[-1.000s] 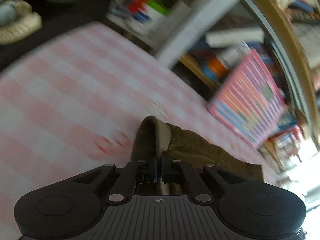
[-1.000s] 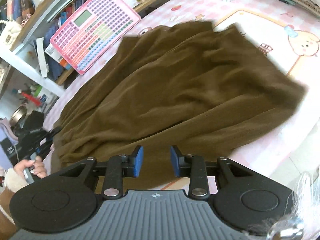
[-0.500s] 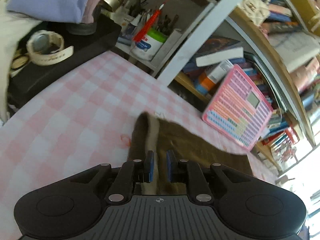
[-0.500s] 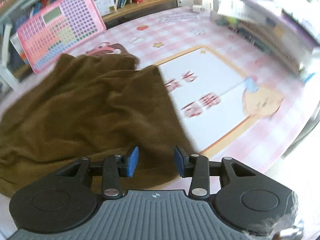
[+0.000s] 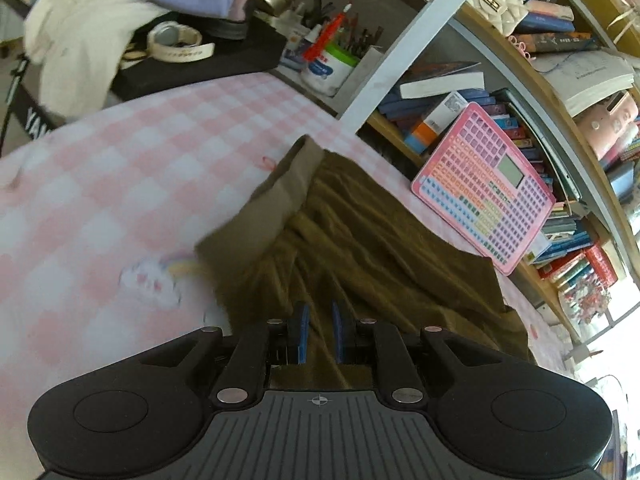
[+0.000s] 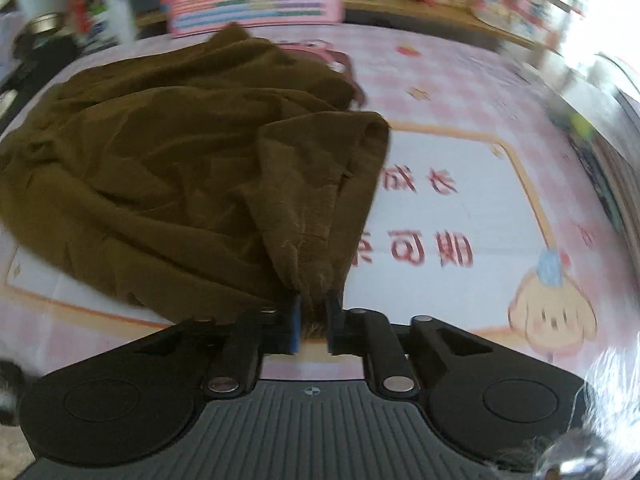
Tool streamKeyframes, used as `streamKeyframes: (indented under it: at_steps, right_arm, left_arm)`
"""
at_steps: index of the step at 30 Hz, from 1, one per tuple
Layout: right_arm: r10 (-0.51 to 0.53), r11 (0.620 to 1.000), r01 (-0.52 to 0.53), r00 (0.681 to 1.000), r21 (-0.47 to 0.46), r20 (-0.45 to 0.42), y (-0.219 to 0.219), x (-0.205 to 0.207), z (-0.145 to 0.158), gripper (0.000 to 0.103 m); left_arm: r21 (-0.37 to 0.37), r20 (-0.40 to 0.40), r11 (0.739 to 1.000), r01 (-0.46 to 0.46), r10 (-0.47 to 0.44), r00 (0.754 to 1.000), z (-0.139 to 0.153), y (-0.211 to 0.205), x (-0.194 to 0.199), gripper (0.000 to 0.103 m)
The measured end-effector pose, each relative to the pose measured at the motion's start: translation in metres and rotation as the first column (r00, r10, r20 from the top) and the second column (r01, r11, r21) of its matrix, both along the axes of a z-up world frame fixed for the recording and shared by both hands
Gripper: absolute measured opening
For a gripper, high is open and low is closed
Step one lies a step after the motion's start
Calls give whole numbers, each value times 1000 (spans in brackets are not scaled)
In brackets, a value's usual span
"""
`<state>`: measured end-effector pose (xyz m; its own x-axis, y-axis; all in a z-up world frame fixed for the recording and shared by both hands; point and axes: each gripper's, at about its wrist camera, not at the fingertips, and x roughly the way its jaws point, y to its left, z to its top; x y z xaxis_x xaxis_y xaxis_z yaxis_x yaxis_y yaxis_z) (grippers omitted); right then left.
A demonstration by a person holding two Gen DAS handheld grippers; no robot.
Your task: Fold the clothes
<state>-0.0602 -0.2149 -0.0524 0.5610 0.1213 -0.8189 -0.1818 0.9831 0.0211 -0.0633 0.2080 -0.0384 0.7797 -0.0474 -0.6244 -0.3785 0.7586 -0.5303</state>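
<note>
Blurred red characters on the tablecloth (image 6: pixel 500 216) defy reading.

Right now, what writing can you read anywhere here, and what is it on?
"YA": white letters on a black strap, cut off by the edge.
Red characters on the mat: blurred, unreadable.
Pink board keys and book spines: too small.

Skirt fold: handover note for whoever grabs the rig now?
Left gripper: open above the skirt, holding nothing.
Right gripper: shut on a bunched edge of the skirt, lifting it off the tablecloth.
Skirt lies rumpled on the tablecloth near the pink board; waistband faces the left side.
Done: one edge gripped. Left: carry it over, flatten, finish the folds.
</note>
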Motion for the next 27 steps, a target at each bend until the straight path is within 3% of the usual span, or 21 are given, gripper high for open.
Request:
streamKeyframes:
  at_steps: [2,5,7,9,10,12,13,15,17,27]
  right_arm:
    - [11,1000,-13,996,20,90,-5,-1,25,6]
    - [37,996,-59,961,73,274,-11,-20,80,6]
    - [48,994,-77,943,74,329,-17,-34,100,6]
    - [46,996,-63,971,67,234,-27,-38,84,7]
    - [31,997,-41,991,71,126,-33,-35,61,8]
    - [-11,996,18,997,84,-76,-45,-31,17,11]
    - [-28,994,36,997,105,-77,-49,-34,11,11]
    - [-49,988,61,995,140,-85,-53,-39,11,24]
    - [-63,986,70,997,153,-49,-57,-38,21,30]
    - [-140,953,125,990,275,35,-85,8,38,30]
  left_arm:
    - [11,5,1000,-10,10,1000,5,-6,-7,15]
    - [32,6,999,-20,19,1000,12,-10,-14,15]
    - [40,6,999,-33,33,999,15,-9,-17,15]
    - [36,11,998,-55,55,998,17,-7,-22,15]
    - [27,14,997,-66,66,998,17,-6,-24,15]
    - [14,9,997,-81,81,997,16,-4,-27,15]
    - [16,6,996,-84,84,996,17,-4,-28,15]
    - [20,1,996,-89,89,996,18,-3,-29,15]
    - [26,2,995,-93,93,996,20,-3,-30,15]
    - [17,-11,996,-90,90,996,17,-14,-41,15]
